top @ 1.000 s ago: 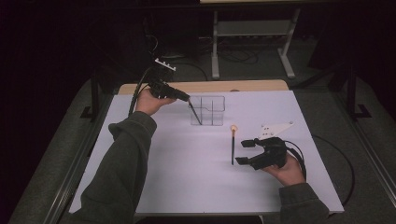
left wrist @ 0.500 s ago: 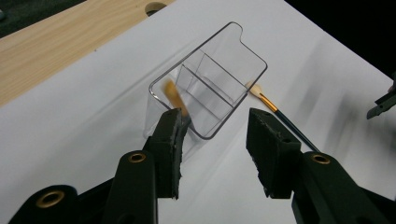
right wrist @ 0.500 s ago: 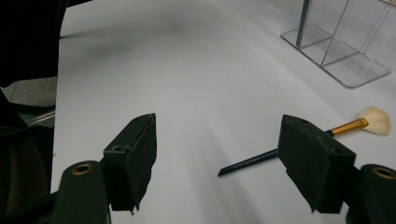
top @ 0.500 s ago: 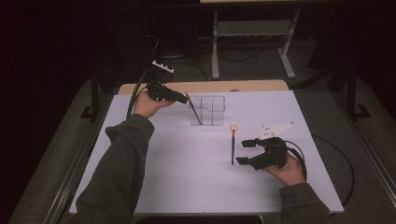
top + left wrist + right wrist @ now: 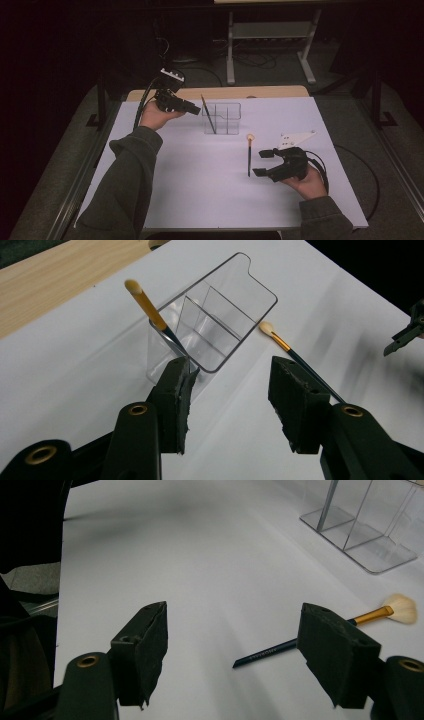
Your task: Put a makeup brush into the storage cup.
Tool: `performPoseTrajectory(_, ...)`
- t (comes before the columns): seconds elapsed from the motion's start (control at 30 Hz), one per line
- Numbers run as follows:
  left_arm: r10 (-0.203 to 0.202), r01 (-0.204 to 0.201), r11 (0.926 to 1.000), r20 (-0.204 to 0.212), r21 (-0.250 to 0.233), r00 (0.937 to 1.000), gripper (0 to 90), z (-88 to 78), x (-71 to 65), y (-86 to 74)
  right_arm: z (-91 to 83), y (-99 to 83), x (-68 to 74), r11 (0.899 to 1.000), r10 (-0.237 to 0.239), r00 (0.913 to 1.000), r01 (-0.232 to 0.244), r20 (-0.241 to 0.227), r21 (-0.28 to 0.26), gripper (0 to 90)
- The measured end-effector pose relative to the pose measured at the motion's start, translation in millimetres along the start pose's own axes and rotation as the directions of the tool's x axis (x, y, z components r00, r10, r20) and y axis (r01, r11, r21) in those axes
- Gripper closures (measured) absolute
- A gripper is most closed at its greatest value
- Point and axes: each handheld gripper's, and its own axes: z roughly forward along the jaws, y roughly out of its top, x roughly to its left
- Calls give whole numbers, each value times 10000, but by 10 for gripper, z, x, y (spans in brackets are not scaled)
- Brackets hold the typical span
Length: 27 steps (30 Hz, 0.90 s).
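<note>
Near the far left of the white table (image 5: 165,200), the left gripper (image 5: 196,108) hovers just beside the clear organizer (image 5: 227,119); its jaws have just been opening and stand apart with nothing between them. A brush (image 5: 150,310) leans upright in the organizer's left compartment, bristles up. Toward the middle, a second brush (image 5: 249,155) lies flat on the table, bristles toward the far edge. At the right edge, the right gripper (image 5: 262,163) rests just beside that brush, jaws apart and empty.

The lying brush (image 5: 320,635) is partly hidden behind the right gripper's fingers (image 5: 340,652).
</note>
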Motion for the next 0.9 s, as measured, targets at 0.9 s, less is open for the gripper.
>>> performPoseTrajectory(0.9,315,-314,9994,19,-118,9995,491,-139,-133,-204,6,3,-3,10000,14,10000,-14,17,64,275)
